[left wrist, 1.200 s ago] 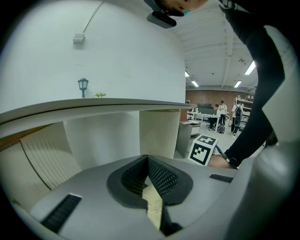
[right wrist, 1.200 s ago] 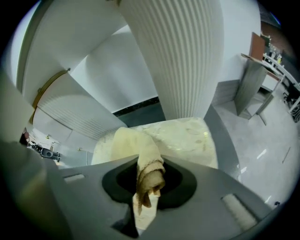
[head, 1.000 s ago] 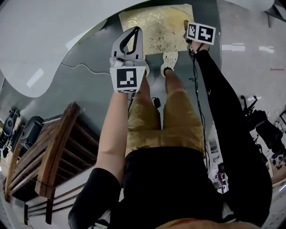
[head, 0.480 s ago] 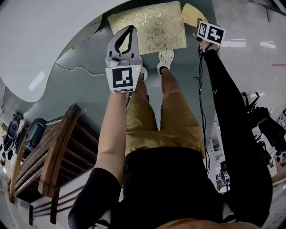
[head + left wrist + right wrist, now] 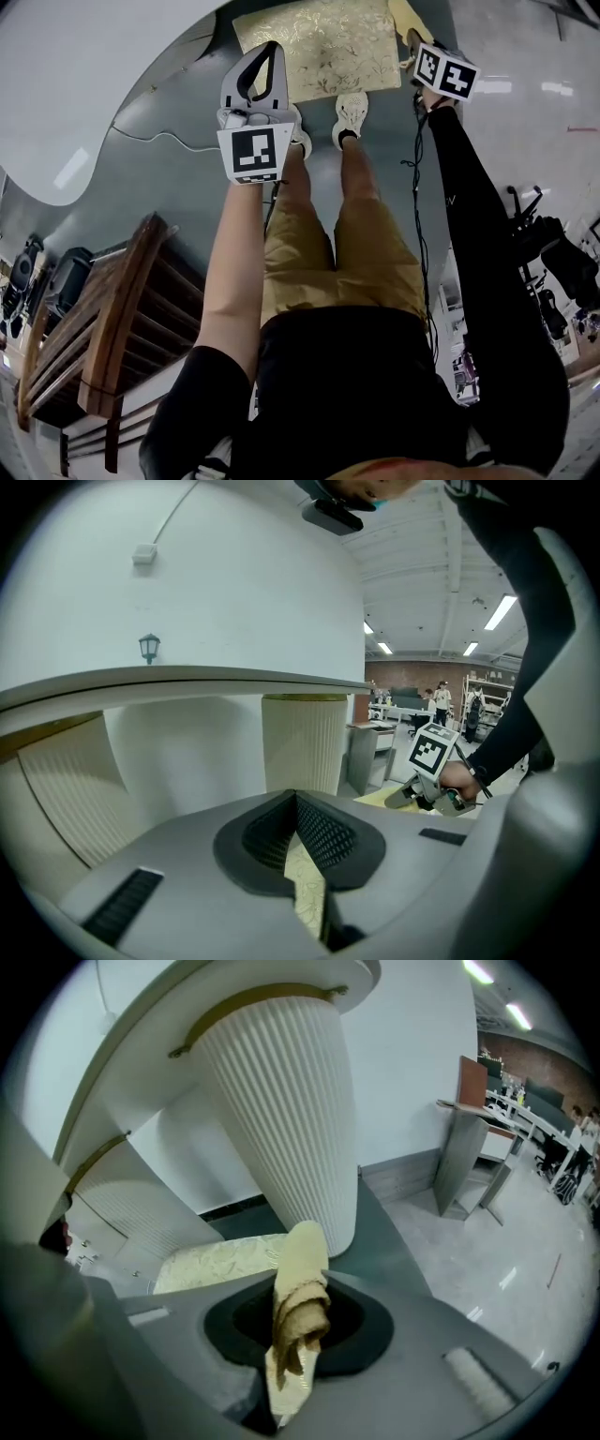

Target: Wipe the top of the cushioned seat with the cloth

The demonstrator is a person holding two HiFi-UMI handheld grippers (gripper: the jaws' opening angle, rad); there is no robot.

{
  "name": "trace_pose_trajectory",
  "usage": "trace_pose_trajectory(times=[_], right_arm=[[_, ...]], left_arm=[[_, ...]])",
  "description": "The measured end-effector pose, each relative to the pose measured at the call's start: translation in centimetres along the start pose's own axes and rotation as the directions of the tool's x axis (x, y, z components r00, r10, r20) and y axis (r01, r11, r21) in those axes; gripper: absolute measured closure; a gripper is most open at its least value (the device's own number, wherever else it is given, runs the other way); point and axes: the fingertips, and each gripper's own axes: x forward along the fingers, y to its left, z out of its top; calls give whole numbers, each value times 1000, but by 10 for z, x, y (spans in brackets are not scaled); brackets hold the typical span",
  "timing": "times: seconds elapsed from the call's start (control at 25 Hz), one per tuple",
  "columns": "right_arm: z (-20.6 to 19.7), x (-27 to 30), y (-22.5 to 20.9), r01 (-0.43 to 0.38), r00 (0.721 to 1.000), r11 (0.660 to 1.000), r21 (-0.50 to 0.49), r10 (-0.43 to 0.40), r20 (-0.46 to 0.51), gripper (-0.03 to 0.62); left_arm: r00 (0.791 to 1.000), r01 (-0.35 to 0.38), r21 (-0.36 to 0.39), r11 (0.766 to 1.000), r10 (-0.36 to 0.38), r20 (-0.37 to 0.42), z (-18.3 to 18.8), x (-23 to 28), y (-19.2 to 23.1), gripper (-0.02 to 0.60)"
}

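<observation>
The cushioned seat [image 5: 323, 47], gold with a leaf pattern, lies low on the grey floor at the top of the head view, just beyond the person's shoes. My right gripper [image 5: 419, 42] hangs past the seat's right edge, shut on a yellow cloth [image 5: 403, 19]. In the right gripper view the cloth [image 5: 300, 1302] bunches up between the jaws, with the seat [image 5: 220, 1258] below and to the left. My left gripper [image 5: 269, 52] hovers over the seat's near left corner. Its jaws [image 5: 298, 803] are shut on nothing, and only a slit below shows the seat.
A ribbed white pedestal [image 5: 281, 1101] under a big white round table [image 5: 75, 75] stands right behind the seat. A wooden chair [image 5: 112, 319] is at the lower left. A thin cable [image 5: 178, 141] runs across the floor. Dark equipment [image 5: 553, 262] sits at the right.
The right gripper has carried the cloth from the seat's right edge out past it. The left gripper has edged forward toward the seat's near left corner.
</observation>
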Motion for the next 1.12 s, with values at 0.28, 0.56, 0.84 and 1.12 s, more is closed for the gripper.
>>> trace_pose_trajectory(times=[0.28,0.56,0.84,1.12], right_arm=[[0,-1,112,-160,986,986,-52,161,32,537],[-67,8,269,-451,888,883,-132,428,-170,537],[-132,39,346,-521,817,848,-100,461,-348,537],[-130,57,293,-384,877,920,-81,336,-344,537]], left_arm=[[998,-58,-23,998,58,2,-19,-40,41,577],[996,-93,-46,995,93,-14,-43,-86,73,577],[995,-102,-38,994,102,-5,-49,-110,100,577],[995,-95,-44,994,94,-21,-57,-110,95,577]])
